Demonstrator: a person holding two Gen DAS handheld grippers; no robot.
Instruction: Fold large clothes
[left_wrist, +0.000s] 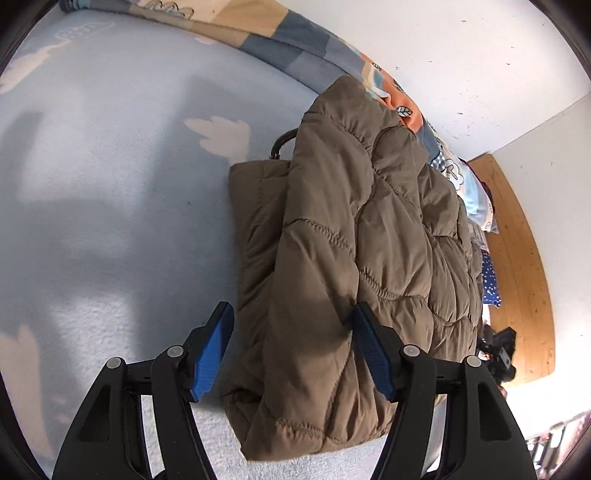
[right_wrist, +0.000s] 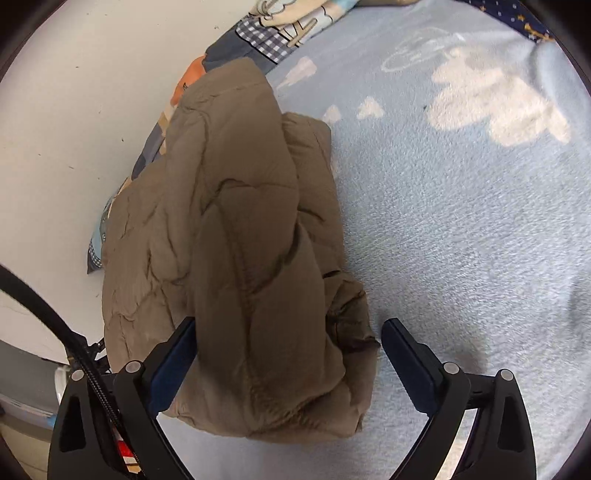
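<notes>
Left wrist view: the brown quilted jacket (left_wrist: 343, 236) lies folded into a thick bundle on a pale blue fleece blanket (left_wrist: 110, 206) with white cloud shapes, its far end against a patterned quilt (left_wrist: 280, 40) that runs along the white wall (left_wrist: 461, 48). A dark loop (left_wrist: 281, 144) sticks out at the bundle's upper left edge. The left gripper (left_wrist: 291, 325) hangs over the near end of the jacket with its 2 blue-padded jaws parted – the left pad is clear over the blanket, the right pad is touching the padded fabric, and nothing is pinched between them. A wooden board (left_wrist: 517, 258) stands at the right.

Right wrist view: the same jacket (right_wrist: 236, 240) sits at the left of the blanket (right_wrist: 461, 221), near the wall (right_wrist: 74, 110). The right gripper (right_wrist: 288, 328) is spread wide – the jacket's near corner lies between the pads, the left pad at its edge, the right pad well apart over bare blanket.
</notes>
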